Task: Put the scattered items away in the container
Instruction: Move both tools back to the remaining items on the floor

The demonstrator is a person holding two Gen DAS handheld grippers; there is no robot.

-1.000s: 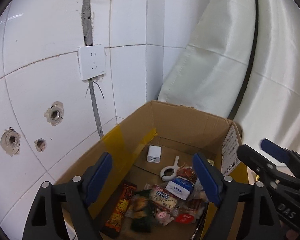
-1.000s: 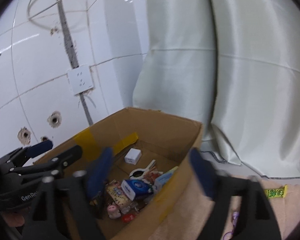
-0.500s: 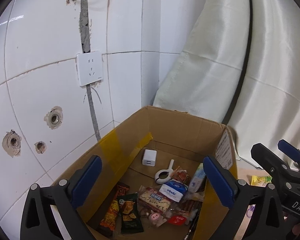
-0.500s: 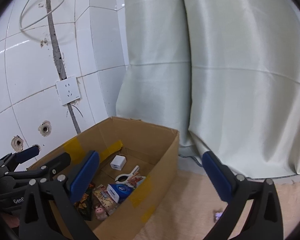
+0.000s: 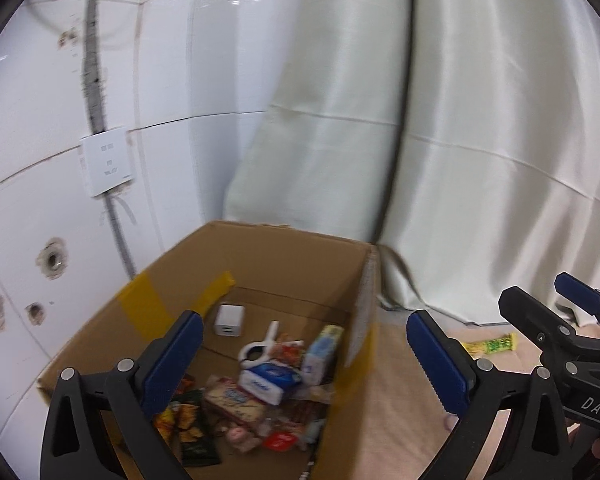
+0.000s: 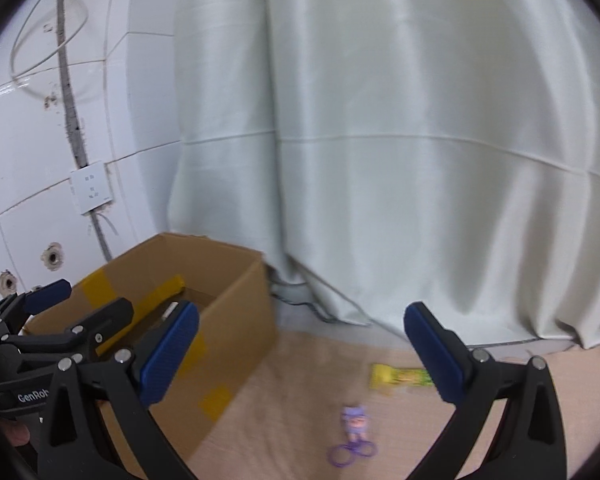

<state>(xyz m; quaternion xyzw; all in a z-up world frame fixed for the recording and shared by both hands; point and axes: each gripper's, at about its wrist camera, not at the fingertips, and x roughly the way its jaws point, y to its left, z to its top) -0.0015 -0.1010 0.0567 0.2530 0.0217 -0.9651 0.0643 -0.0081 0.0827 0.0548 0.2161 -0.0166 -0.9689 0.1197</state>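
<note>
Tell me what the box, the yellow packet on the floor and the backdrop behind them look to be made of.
Box: brown corrugated cardboard, matte, patched with yellow tape; the cut rim and folded flaps show it.
Yellow packet: likely thin plastic film, printed yellow and green; blur leaves the finish open.
Backdrop: pale woven cloth with a soft sheen, hanging in folds like a curtain.

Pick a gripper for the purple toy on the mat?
Right. The right gripper is open with the purple toy and yellow packet ahead; the left gripper is over the box.
</note>
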